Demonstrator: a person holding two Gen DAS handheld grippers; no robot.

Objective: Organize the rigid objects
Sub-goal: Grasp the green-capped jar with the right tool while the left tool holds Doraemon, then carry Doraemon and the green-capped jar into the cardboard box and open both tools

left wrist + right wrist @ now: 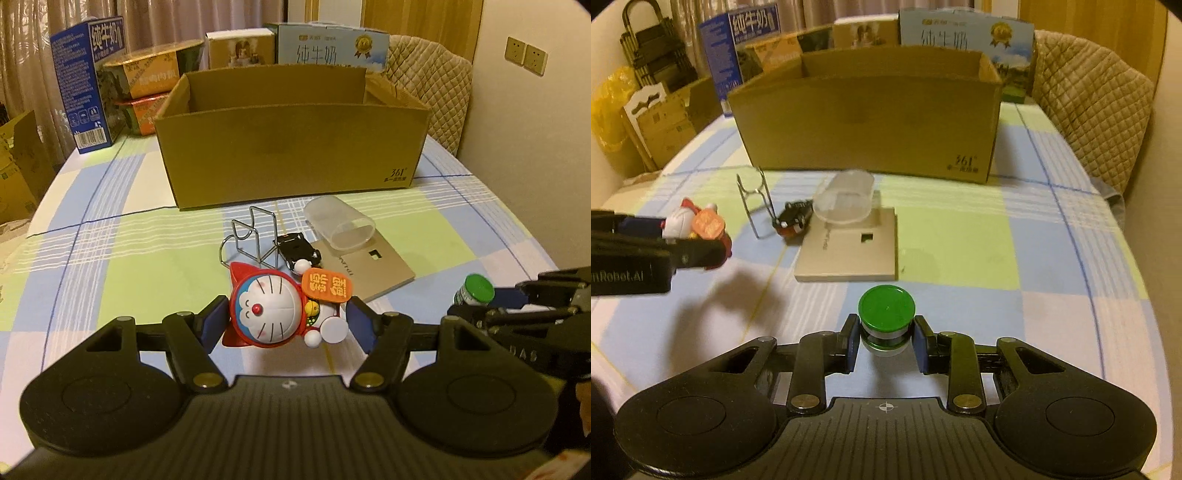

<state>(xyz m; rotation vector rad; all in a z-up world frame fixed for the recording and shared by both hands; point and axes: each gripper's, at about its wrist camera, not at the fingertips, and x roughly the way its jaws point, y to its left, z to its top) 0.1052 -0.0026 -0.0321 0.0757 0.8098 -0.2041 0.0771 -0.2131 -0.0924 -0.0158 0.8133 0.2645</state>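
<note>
My left gripper (288, 319) is shut on a blue-and-white cat figure (269, 310) in a red cape with an orange sign. In the right wrist view the cat figure (679, 221) hangs above the table in the left gripper (698, 251), casting a shadow below. My right gripper (886, 334) is shut on a small bottle with a green cap (886, 304), its pads pressing on the neck. From the left wrist view the bottle (476, 291) shows at the right with the right gripper (517, 299). An open cardboard box (291, 155) stands behind.
On the checked tablecloth lie a wire rack (255, 236), a black toy car (299, 249), a clear plastic cup on its side (340, 225) and a flat beige box (373, 269). Milk cartons and food boxes stand behind the cardboard box. A quilted chair (1086, 96) is at the right.
</note>
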